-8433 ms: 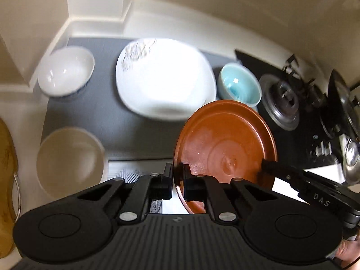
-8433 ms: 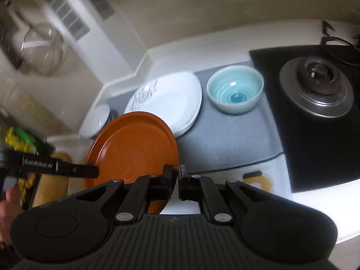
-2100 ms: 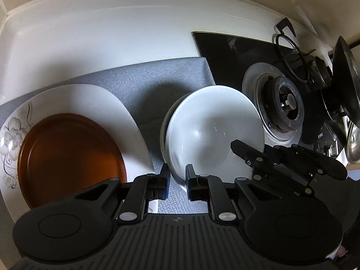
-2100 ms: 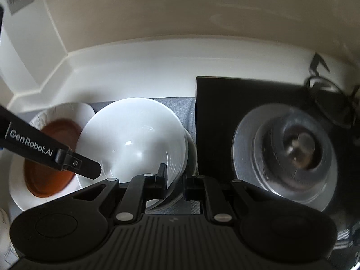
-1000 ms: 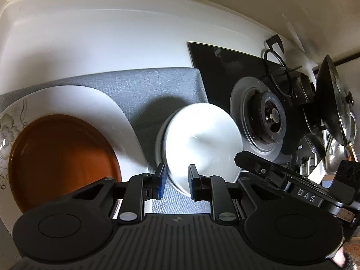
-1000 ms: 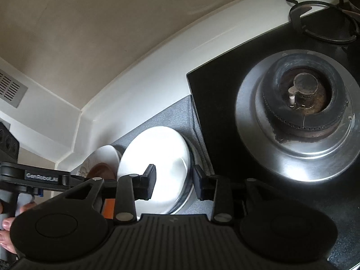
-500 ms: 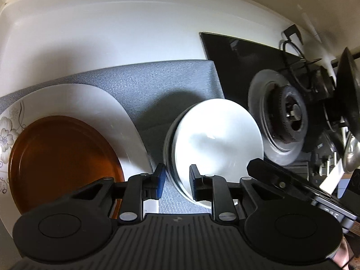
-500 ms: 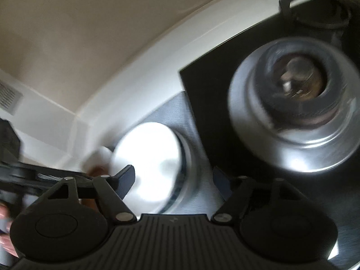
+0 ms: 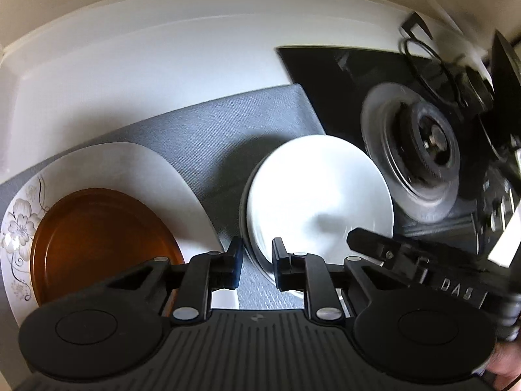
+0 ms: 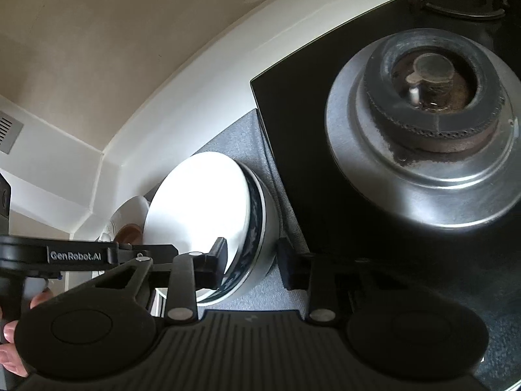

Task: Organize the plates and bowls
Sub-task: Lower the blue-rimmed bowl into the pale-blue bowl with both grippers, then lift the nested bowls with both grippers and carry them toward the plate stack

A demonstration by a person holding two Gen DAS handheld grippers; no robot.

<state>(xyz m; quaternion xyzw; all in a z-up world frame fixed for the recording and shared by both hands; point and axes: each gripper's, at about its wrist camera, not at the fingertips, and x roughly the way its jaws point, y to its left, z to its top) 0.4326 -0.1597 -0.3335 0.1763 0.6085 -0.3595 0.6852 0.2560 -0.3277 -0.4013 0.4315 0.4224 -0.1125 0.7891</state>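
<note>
Bowls (image 9: 319,195) nested on grey mat (image 9: 228,123) beside stove (image 10: 423,114).

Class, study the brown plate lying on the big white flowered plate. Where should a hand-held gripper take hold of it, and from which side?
Grip the brown plate by its raised rim, one finger above and one below. Come in low from the near edge, beside the left hand-held gripper: the plate lies flat inside the flowered plate, so only its rim offers a hold, and lifting it a little may be needed first.

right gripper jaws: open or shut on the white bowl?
Open. The right gripper has its jaws spread around the rim of the bowl stack; the white bowl sits nested in the lower bowl on the grey mat.
</note>
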